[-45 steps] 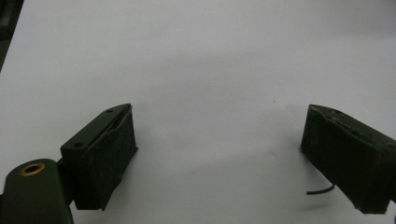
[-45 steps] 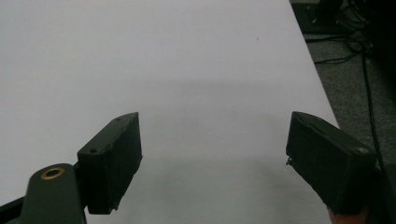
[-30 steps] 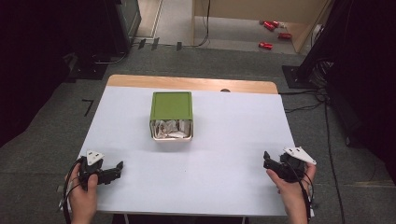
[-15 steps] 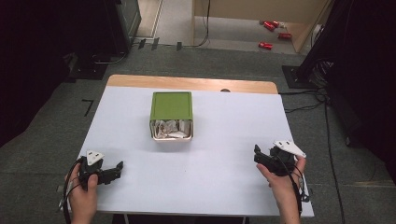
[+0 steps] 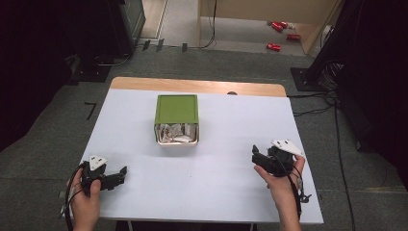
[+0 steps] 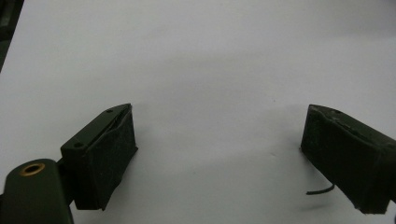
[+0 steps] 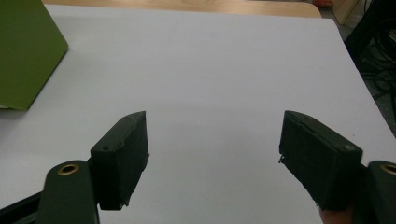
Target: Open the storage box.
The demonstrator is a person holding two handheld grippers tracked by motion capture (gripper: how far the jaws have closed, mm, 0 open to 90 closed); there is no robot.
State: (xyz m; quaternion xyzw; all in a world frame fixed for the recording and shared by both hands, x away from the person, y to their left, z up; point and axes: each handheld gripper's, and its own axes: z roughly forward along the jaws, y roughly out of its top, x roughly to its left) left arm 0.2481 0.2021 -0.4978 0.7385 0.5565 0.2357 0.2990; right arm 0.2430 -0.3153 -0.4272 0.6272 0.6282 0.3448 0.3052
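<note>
I'm at the approach: my right tool (image 5: 260, 159), jaws apart and empty, must reach the green box (image 5: 177, 109) of crumpled papers at the table's (image 5: 226, 120) middle

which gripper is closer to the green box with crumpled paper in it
The right gripper: it sits nearer the green box than the left gripper, which lies by the table's near-left corner.

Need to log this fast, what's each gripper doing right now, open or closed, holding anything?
Left gripper: open, nothing between the jaws, bare white table beneath.
Right gripper: open, holding nothing.
</note>
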